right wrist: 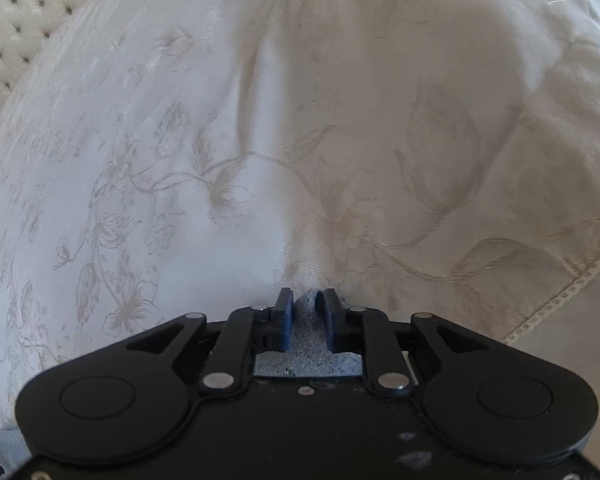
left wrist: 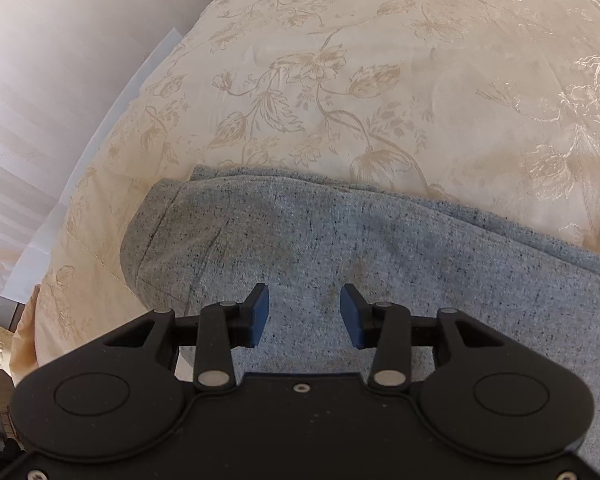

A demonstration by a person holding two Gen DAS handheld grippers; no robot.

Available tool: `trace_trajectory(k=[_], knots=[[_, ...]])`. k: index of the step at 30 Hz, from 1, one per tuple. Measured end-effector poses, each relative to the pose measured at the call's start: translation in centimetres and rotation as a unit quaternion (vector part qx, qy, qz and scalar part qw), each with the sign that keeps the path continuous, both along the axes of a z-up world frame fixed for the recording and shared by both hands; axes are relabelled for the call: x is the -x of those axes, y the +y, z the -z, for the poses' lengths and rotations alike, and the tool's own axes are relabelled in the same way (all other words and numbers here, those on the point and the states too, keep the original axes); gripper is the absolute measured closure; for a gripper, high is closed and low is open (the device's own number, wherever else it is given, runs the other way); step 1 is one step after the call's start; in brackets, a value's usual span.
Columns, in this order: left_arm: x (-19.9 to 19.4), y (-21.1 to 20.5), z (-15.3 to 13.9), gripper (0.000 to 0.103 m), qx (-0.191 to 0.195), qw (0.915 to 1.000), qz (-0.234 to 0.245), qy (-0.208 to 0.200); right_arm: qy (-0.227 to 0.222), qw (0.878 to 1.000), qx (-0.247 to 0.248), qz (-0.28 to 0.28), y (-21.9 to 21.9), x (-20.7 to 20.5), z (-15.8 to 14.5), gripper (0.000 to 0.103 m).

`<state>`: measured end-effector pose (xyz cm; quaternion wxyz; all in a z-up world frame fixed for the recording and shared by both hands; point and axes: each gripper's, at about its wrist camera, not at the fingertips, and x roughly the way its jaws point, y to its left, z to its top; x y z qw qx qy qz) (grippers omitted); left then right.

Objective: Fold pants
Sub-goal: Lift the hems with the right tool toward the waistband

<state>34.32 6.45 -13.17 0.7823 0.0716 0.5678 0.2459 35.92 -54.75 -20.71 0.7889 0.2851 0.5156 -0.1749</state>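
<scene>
The right tool (right wrist: 305,312) has a peak of grey cloth between its blue pads, which stand slightly apart; whether they truly pinch it I cannot tell. The left tool (left wrist: 304,312) hangs with its jaws apart and empty over the pants (left wrist: 340,240), which lie flat on the floral bedspread (left wrist: 380,80). A corner grab looks in hand; next, both tools need a firm pinch before lifting the cloth over.
</scene>
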Motion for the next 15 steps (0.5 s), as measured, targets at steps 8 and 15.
trace_trajectory(k=[8,15], knots=[[1.8,-0.6,-0.3,0.052,0.007,1.0,0.003,0.001,-0.034,0.999,-0.009,0.023,-0.5,7.9,-4.0,0.076],[3.6,-1.5,-0.7,0.052,0.01,0.9998,0.014,0.007,-0.009,0.996,-0.064,0.066,0.1,12.3,-1.2,0.076]])
